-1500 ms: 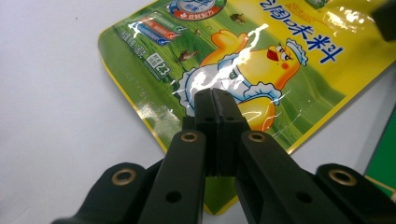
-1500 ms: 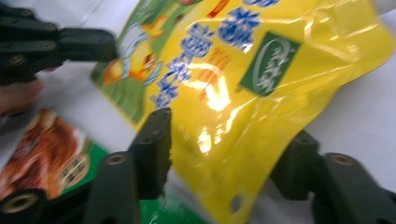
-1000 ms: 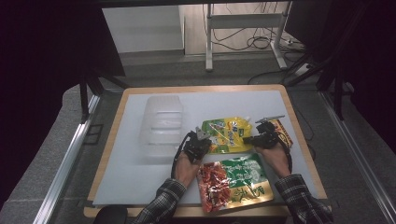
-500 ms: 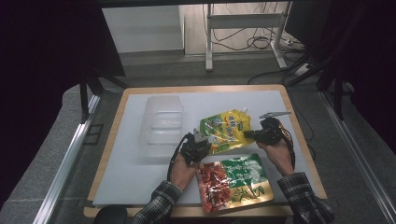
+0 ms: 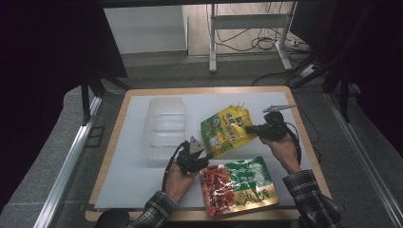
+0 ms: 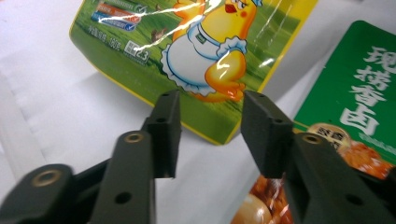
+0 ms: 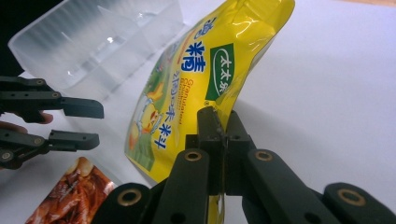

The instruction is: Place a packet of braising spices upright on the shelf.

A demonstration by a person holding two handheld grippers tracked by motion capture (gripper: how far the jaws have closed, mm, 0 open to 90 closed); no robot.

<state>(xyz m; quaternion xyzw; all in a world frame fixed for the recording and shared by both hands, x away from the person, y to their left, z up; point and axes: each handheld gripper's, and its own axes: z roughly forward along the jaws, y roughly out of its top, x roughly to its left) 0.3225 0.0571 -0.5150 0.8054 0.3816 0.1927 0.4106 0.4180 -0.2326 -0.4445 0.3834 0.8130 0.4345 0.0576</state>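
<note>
A yellow-green seasoning pouch (image 5: pixel 225 129) with a cartoon chick hangs tilted above the white mat, and my right gripper (image 5: pixel 252 128) is shut on its right edge. In the right gripper view the jaws (image 7: pixel 223 116) pinch the pouch (image 7: pixel 196 79) edge. My left gripper (image 5: pixel 204 153) stands just off the pouch's lower left corner. Its jaws have just been opening and nothing is between them. In the left gripper view the pouch (image 6: pixel 201 46) lies just beyond the open gripper (image 6: pixel 210 105).
A red and green food pouch (image 5: pixel 237 185) lies flat at the table's near edge, between the two forearms. A clear plastic container (image 5: pixel 164 126) stands left of centre on the white mat (image 5: pixel 128 175). A wooden table rim (image 5: pixel 107 161) borders the mat.
The left jaws have opened and let go of the yellow pouch, and that hand has drawn back slightly. The right gripper has lifted the pouch, which now hangs tilted.
</note>
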